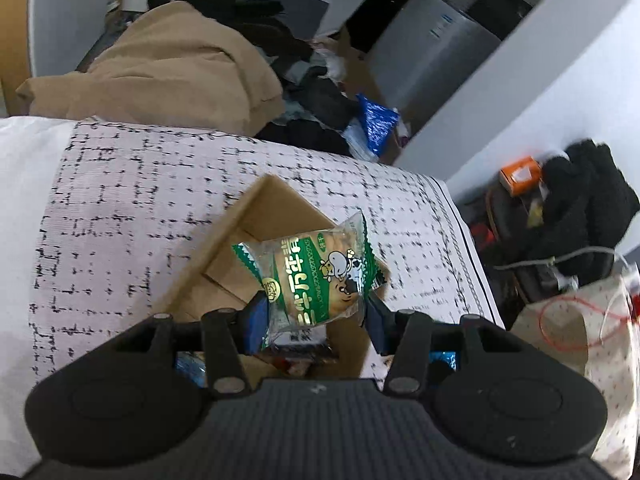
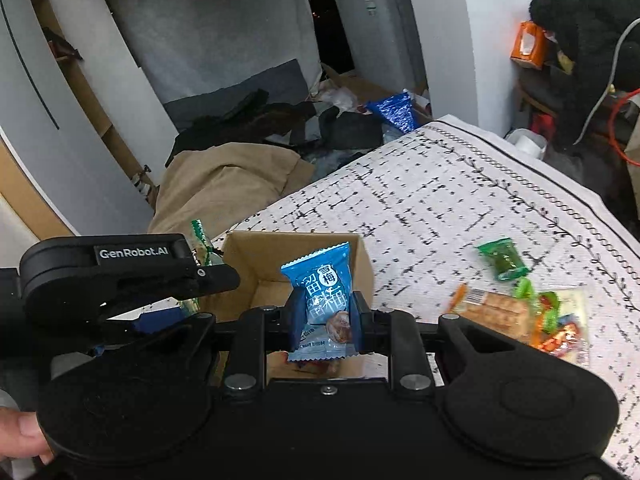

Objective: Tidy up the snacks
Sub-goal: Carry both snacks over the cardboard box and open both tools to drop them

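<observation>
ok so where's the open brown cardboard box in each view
Left wrist: open brown cardboard box sits at centre, behind the green cow-print snack packet held in the left fingers.
Right wrist: lower centre, behind the blue plum candy packet.
Shared landmark: the crumpled tan cloth.

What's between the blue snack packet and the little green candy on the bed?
In the right wrist view, only bare patterned bedcover lies between the blue packet and the green candy.

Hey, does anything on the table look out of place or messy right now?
Yes. A few snacks lie scattered loose on the tablecloth, outside the cardboard box: a green candy, an orange-edged biscuit pack and a clear bag of mixed sweets, overlapping in a heap. Nothing looks spilled or torn.
</observation>
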The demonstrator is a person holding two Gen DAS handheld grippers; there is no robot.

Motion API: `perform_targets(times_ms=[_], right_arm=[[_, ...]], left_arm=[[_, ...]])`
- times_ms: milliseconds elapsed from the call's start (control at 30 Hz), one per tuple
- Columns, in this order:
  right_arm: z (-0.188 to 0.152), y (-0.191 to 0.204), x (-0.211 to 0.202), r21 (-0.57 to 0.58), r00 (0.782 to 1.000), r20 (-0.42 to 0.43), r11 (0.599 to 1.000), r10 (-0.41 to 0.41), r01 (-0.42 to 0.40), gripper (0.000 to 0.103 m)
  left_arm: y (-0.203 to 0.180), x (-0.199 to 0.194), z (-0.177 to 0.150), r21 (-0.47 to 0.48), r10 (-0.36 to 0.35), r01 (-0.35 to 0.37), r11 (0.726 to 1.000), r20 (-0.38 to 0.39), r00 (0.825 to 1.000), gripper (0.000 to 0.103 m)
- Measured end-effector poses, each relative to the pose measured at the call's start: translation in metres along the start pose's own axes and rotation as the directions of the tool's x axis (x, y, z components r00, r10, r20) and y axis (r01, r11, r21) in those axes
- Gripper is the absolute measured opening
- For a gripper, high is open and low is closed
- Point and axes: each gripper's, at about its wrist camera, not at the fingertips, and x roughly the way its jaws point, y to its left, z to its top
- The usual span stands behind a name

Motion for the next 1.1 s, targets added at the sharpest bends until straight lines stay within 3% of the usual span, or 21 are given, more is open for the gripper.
perform_targets(times_ms=[533, 633, 767, 867, 933, 1100], right_arm=[[0.011, 0.022, 0.045, 0.002, 0.999, -0.035, 0.999, 0.042, -0.042, 0.023], [0.013, 0.022, 0.052, 0.004, 0.998, -0.042, 0.999, 0.043, -0.043, 0.023], [0.013, 0.019, 0.060, 0.016, 0.997, -0.054, 0.999, 0.047, -0.047, 0.024], [0.015, 0.016, 0.064, 0.042, 0.997, -0.053, 0.997, 0.061, -0.059, 0.028], [0.016, 0.011, 0.065, 0.058, 0.997, -0.047, 0.997, 0.056, -0.054, 0.046], [0.012, 0.001, 0.057, 0.051, 0.999, -0.041, 0.999, 0.001, 0.002, 0.062]], left_arm=[[0.031, 0.014, 0.021, -0.095, -0.009, 0.007, 0.995, -0.016, 1.000, 0.051], [0.033, 0.019, 0.022, -0.101, -0.004, 0.000, 0.995, -0.030, 1.000, 0.054], [0.038, 0.023, 0.024, -0.137, -0.010, 0.005, 0.991, -0.034, 0.999, 0.069], [0.038, 0.023, 0.025, -0.134, 0.013, -0.016, 0.991, -0.020, 1.000, 0.073], [0.039, 0.025, 0.026, -0.141, 0.013, -0.016, 0.990, -0.025, 1.000, 0.074], [0.037, 0.029, 0.026, -0.143, 0.011, -0.017, 0.990, -0.042, 0.999, 0.080]])
